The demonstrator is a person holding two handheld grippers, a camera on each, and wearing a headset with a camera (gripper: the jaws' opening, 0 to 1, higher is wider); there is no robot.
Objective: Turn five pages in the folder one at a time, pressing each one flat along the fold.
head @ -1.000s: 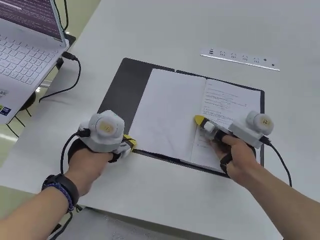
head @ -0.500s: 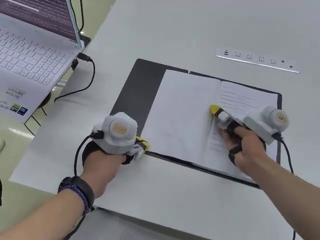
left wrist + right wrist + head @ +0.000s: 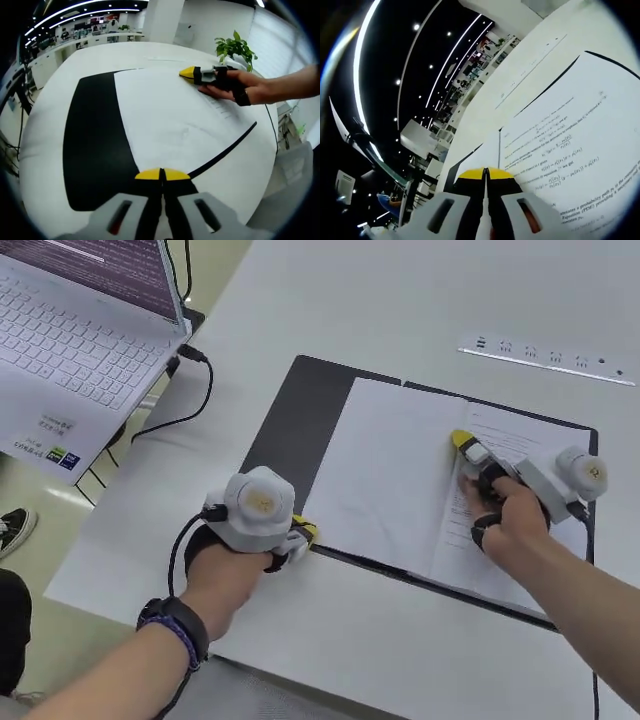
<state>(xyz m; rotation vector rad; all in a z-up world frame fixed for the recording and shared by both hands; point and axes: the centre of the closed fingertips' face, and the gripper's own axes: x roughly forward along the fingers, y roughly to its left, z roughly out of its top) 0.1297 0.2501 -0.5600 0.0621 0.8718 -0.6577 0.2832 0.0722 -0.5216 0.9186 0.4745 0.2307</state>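
A white workbench (image 3: 330,300) is carrying an open laptop (image 3: 80,350) at its far left and, in the middle, the black folder (image 3: 285,420), which is lying open and flat. A turned leaf (image 3: 395,470), blank on its upper face, is lying over the folder's left half, and a printed page (image 3: 525,435) is facing up on the right. The right gripper (image 3: 461,440), jaws closed with nothing between them, is pressing its yellow tips down at the fold, near the top of the pages. The left gripper (image 3: 304,533), jaws likewise closed and empty, is resting at the folder's near edge, on the left cover. At least one page looks turned and is getting its flattening pass. The pictures are not showing how many of the five are done, and further turns probably remain.
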